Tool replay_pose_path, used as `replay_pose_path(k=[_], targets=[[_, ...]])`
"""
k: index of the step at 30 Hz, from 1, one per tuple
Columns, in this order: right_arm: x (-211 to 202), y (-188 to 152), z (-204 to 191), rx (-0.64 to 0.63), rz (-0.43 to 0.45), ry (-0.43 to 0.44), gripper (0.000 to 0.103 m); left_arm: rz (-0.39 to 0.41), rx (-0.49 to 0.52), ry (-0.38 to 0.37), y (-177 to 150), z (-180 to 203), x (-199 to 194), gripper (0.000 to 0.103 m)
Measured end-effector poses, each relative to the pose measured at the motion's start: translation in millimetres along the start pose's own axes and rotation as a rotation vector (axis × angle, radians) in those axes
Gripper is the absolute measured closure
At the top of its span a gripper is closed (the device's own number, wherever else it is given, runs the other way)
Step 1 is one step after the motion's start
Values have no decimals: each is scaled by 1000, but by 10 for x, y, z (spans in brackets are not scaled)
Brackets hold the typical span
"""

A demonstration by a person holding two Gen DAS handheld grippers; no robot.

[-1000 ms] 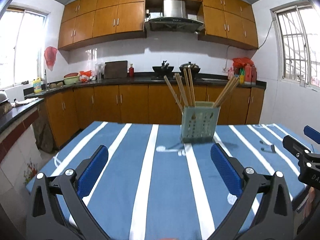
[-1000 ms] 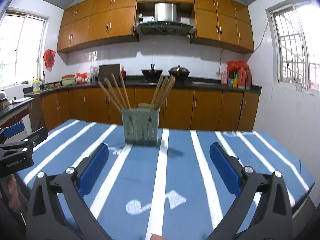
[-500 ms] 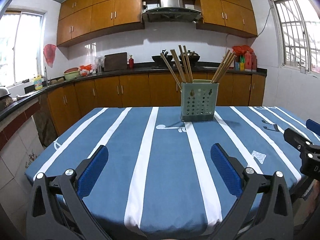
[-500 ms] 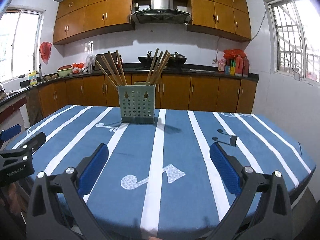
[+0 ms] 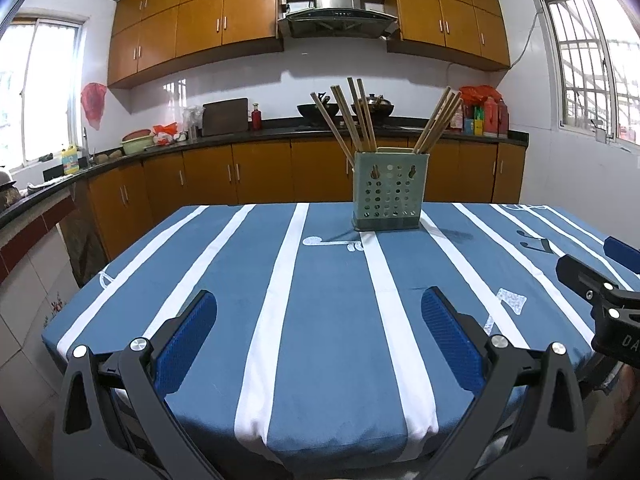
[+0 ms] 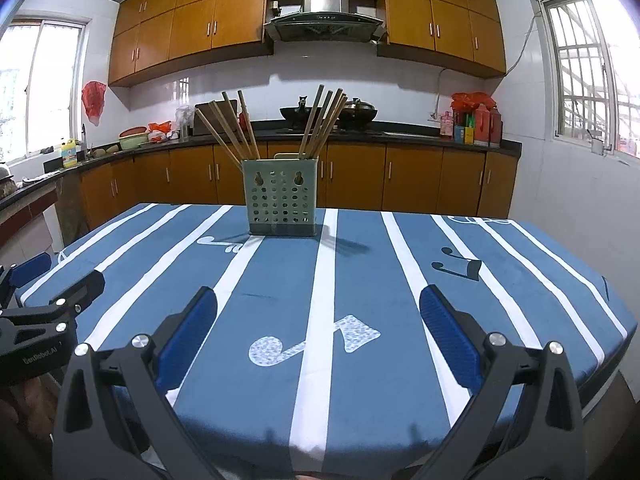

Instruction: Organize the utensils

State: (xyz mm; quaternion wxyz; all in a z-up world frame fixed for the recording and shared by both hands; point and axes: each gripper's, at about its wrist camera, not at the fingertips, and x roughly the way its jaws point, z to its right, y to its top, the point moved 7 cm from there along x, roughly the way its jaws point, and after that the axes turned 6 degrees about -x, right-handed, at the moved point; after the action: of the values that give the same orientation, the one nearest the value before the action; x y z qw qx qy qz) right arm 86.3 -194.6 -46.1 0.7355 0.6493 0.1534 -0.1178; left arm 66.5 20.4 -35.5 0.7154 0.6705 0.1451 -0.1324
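A pale green perforated utensil holder (image 5: pixel 387 192) stands at the far side of the table and also shows in the right wrist view (image 6: pixel 282 197). Several wooden chopsticks (image 5: pixel 357 114) stand in it in two bunches, leaning left and right (image 6: pixel 325 120). My left gripper (image 5: pixel 318 334) is open and empty, near the table's front edge. My right gripper (image 6: pixel 318 332) is open and empty, beside it to the right. Each gripper shows at the edge of the other's view.
The table wears a blue cloth with white stripes (image 5: pixel 288 272) and music-note prints (image 6: pixel 312 340). Behind it run wooden kitchen cabinets (image 5: pixel 260 172) and a dark counter with woks (image 6: pixel 328 114), bottles and bowls. Windows stand at both sides.
Both grippers have pulled back from the holder and dropped lower, to the table's front edge. The holder now looks farther off. Both stay open.
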Motion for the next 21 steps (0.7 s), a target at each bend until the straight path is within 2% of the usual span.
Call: replay_pose_path(k=[21], targets=[[63,-74,32,15,-35,-3,4,-41,-18,-6,-91,8,52,2]])
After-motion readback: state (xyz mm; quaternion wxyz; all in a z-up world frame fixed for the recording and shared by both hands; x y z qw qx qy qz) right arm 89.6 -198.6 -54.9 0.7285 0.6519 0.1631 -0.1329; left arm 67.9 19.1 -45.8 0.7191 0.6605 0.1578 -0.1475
